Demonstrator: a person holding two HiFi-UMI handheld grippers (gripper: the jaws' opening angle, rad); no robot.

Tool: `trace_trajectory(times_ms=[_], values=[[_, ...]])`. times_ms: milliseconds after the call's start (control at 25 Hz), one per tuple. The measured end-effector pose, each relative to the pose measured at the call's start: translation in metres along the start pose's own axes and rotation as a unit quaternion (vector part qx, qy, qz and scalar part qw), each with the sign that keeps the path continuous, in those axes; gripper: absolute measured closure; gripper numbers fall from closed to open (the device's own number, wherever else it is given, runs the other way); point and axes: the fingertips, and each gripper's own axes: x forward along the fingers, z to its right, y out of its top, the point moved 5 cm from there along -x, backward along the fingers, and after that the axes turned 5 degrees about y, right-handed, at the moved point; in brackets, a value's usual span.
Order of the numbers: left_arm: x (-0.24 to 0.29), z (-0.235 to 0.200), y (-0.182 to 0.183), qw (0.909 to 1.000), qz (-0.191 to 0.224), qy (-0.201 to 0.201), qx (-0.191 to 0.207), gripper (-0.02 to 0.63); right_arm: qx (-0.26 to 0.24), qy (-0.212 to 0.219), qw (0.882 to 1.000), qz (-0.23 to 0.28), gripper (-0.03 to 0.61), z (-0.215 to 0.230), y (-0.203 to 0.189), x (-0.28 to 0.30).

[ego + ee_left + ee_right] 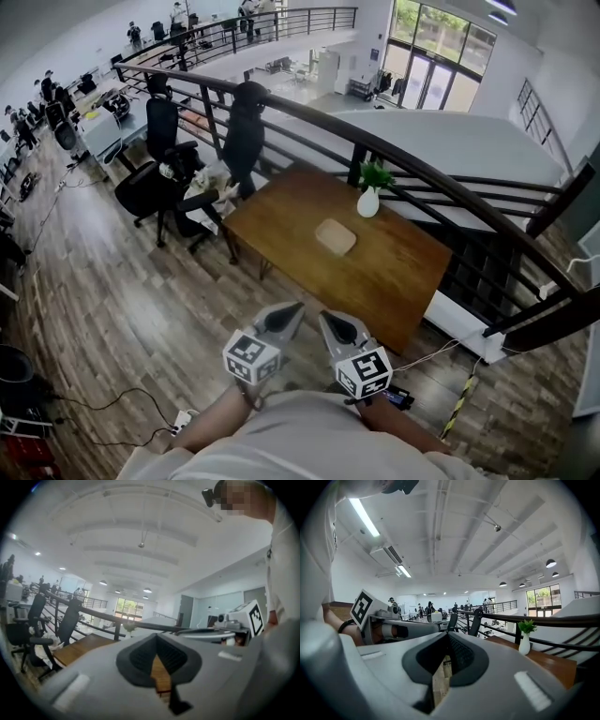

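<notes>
The left gripper has its jaws closed tip to tip with nothing between them. The right gripper, just beside it, is also closed and empty. Both hang in the air and touch nothing. Ahead of and below their tips, well apart from them, stands a wooden table. On it lie a flat beige pad and, farther from the grippers, a white vase holding a green plant. The cube on each gripper bears black-and-white square markers.
</notes>
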Motion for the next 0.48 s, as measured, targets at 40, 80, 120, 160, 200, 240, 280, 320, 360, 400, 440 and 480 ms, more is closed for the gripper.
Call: trace_trajectory(times_ms=[40, 80, 120, 160, 200, 240, 280, 320, 360, 400, 440, 480], values=[[-0.003, -0.006, 0.001, 1.0, -0.002, 0.001, -0.005, 0.611, -0.002, 0.001, 1.0, -0.001, 0.572, -0.001, 0.004, 0.006], [-0.004, -0.011, 0.002, 1.0, -0.004, 0.002, -0.008, 0.611, -0.004, 0.002, 1.0, -0.002, 0.572, -0.002, 0.007, 0.012], [-0.005, -0.018, 0.002, 0.9999, -0.006, 0.004, -0.011, 0.611, -0.003, 0.003, 1.0, -0.004, 0.572, -0.002, 0.009, 0.018], [-0.005, -0.024, 0.0, 0.9999, -0.006, 0.006, -0.012, 0.611, 0.0, 0.005, 1.0, -0.006, 0.572, -0.002, 0.008, 0.024], [-0.004, -0.03, 0.0, 0.9999, -0.005, 0.008, -0.012, 0.611, 0.002, 0.008, 1.0, -0.009, 0.572, -0.001, 0.007, 0.029], [-0.002, -0.034, 0.001, 0.9999, -0.003, 0.01, -0.012, 0.611, 0.004, 0.012, 1.0, -0.012, 0.573, 0.001, 0.004, 0.035], [-0.002, -0.037, 0.003, 0.9999, -0.002, 0.012, -0.012, 0.611, 0.004, 0.016, 1.0, -0.013, 0.572, 0.003, 0.003, 0.041], [-0.001, -0.041, 0.004, 0.9998, -0.003, 0.015, -0.012, 0.611, 0.005, 0.02, 1.0, -0.013, 0.572, 0.006, 0.003, 0.047], [0.0, -0.046, 0.004, 0.9997, -0.004, 0.019, -0.012, 0.611, 0.006, 0.022, 1.0, -0.012, 0.572, 0.009, 0.005, 0.053], [0.001, -0.052, 0.005, 0.9996, -0.004, 0.024, -0.013, 0.611, 0.006, 0.024, 1.0, -0.008, 0.572, 0.012, 0.008, 0.059], [0.004, -0.057, 0.006, 0.9995, -0.005, 0.027, -0.013, 0.611, 0.006, 0.026, 1.0, -0.003, 0.573, 0.016, 0.011, 0.065], [0.007, -0.061, 0.008, 0.9995, -0.006, 0.029, -0.012, 0.611, 0.004, 0.028, 1.0, 0.0, 0.572, 0.021, 0.013, 0.07]])
